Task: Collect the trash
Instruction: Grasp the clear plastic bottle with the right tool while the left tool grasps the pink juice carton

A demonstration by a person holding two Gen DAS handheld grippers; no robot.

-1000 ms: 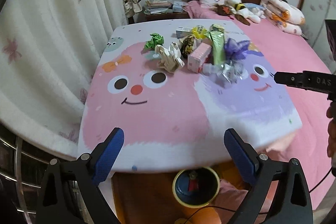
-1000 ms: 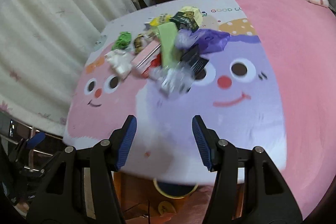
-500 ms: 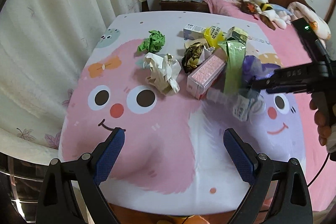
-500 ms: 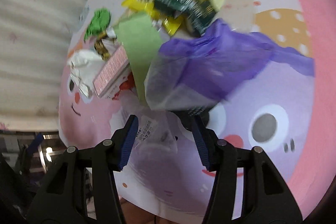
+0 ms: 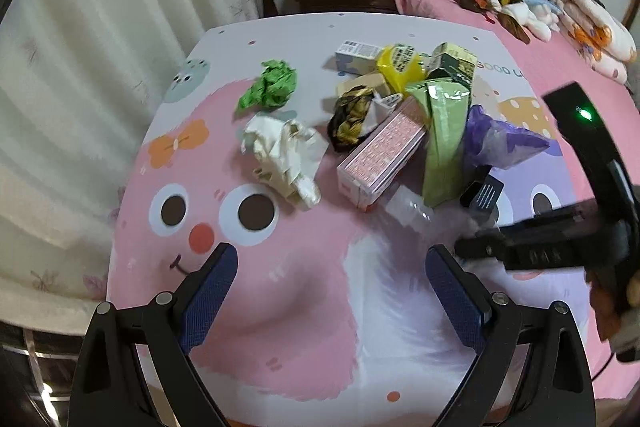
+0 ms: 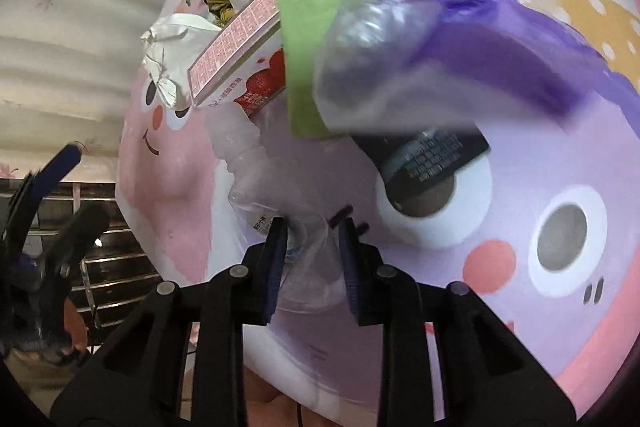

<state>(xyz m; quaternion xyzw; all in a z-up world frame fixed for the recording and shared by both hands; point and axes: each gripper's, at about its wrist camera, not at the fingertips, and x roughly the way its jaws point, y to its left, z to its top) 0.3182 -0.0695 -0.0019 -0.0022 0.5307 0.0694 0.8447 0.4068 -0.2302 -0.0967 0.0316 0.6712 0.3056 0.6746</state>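
- The right gripper (image 6: 312,239) is clenched on the crumpled clear plastic bottle (image 6: 256,183) near the front edge of the cartoon-printed table (image 5: 280,307); its blue pads pinch the flattened body, seemingly to lift it clear of the heap.
- The left gripper (image 5: 332,291) hangs released, jaws wide, over the bare front of the table, apparently waiting its turn.
- Just beyond the bottle, a black card (image 6: 432,159) lies partly under a purple plastic bag (image 6: 500,47).
- A pink box (image 5: 380,155) and a long green pouch (image 5: 444,135) lean against each other mid-table.
- Left of them sit a wad of white paper (image 5: 284,155) and, farther back, a crumpled green wrapper (image 5: 272,87).
- Yellow and dark green packets (image 5: 424,63) crowd the far edge, so most trash remains uncollected.
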